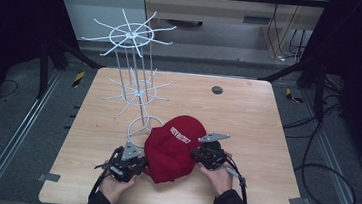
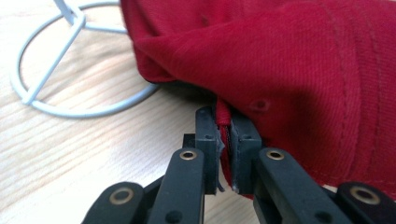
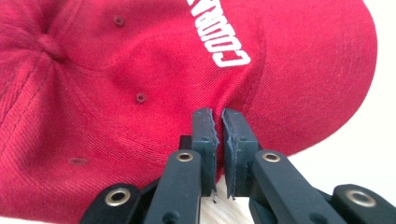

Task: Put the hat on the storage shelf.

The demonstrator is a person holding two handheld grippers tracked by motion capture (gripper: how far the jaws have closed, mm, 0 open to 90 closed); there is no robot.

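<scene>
A red cap [image 1: 172, 149] with white lettering lies on the wooden table [image 1: 252, 119], just in front of the white wire stand's base ring [image 1: 139, 124]. My left gripper [image 1: 143, 166] is at the cap's left side, and in the left gripper view [image 2: 224, 126] it is shut on the folded edge of the cap [image 2: 289, 60], with red fabric pinched between the pads. My right gripper [image 1: 195, 153] is at the cap's right side. In the right gripper view [image 3: 218, 121] its jaws are closed on the rim of the cap [image 3: 140, 70], where the brim meets the crown.
A tall white wire stand [image 1: 139, 73] with two tiers of radiating hooks rises behind the cap; its base ring [image 2: 70, 109] lies close to my left gripper. A small grey disc [image 1: 217, 90] sits in the table's far side. Bare tabletop lies right of the cap.
</scene>
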